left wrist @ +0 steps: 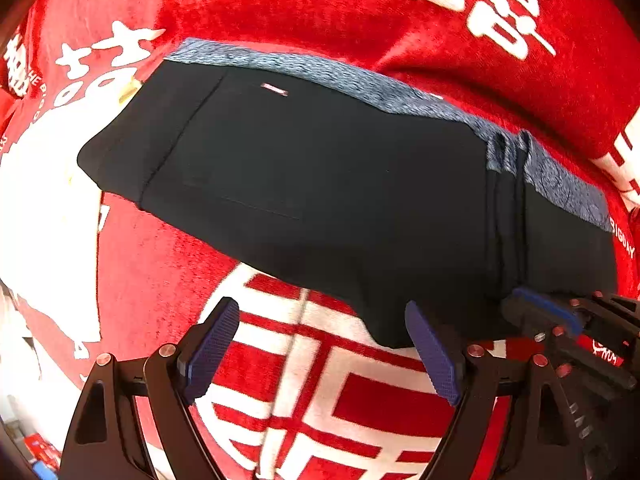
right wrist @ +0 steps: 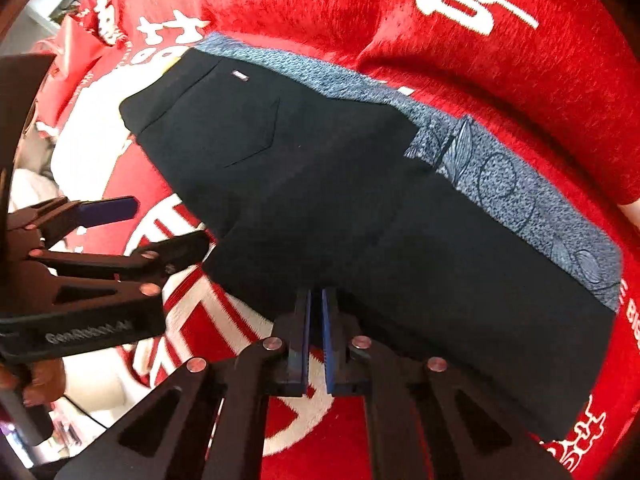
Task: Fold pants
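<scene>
Pants point(left wrist: 320, 184), black, lie folded flat on a red blanket point(left wrist: 280, 0) with white characters, directly ahead of both claws; a blue patterned fabric point(left wrist: 360, 80) runs along their far edge. Left claw point(left wrist: 326, 344) hangs over the near hem with jaws spread wide, nothing between the pads point(left wrist: 214, 344), its right finger just at the hem's corner. Right claw point(right wrist: 316, 336) has its jaws closed nearly pad to pad at the pants' near edge; whether cloth is pinched between them cannot be told
</scene>
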